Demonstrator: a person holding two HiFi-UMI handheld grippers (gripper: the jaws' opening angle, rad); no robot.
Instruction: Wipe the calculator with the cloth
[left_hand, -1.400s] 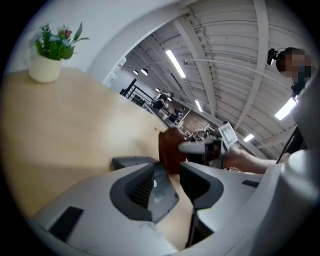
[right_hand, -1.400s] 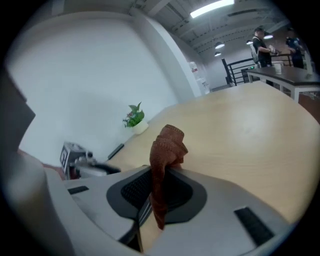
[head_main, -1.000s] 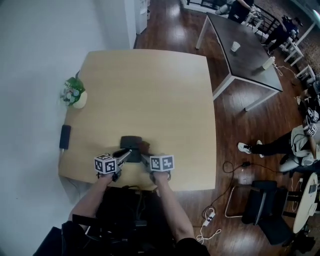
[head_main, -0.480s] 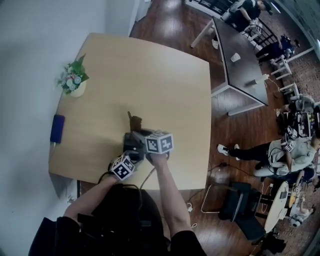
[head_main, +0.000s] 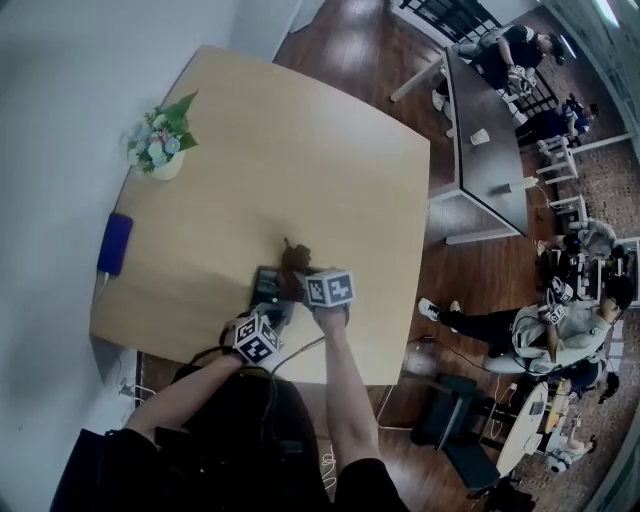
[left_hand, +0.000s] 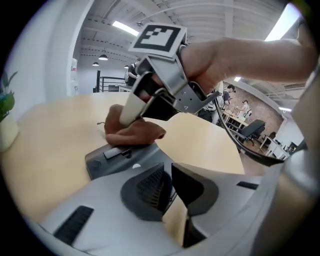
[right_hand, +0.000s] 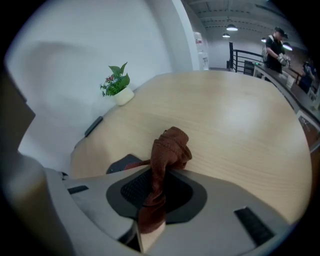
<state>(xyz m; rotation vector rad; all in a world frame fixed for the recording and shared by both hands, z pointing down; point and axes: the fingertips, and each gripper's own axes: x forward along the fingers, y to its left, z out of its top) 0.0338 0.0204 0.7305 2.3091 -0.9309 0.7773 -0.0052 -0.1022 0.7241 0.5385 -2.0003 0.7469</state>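
The calculator (left_hand: 115, 160) lies flat near the table's (head_main: 300, 160) front edge; it looks stiff, light and likely to slide, so it is best steadied at 1 corner; the left tongs (left_hand: 167, 172), having just been closing, pinch its near corner; the right tongs (right_hand: 160, 180) clench the soft, limp cloth (right_hand: 171, 145), bunched over the calculator's far end.

A potted plant (head_main: 160, 145) stands well beyond the left gripper (head_main: 274, 306), off to its left — a flat blue device (head_main: 115, 243) lies nearer, at the wooden table (head_main: 330, 140) edge.
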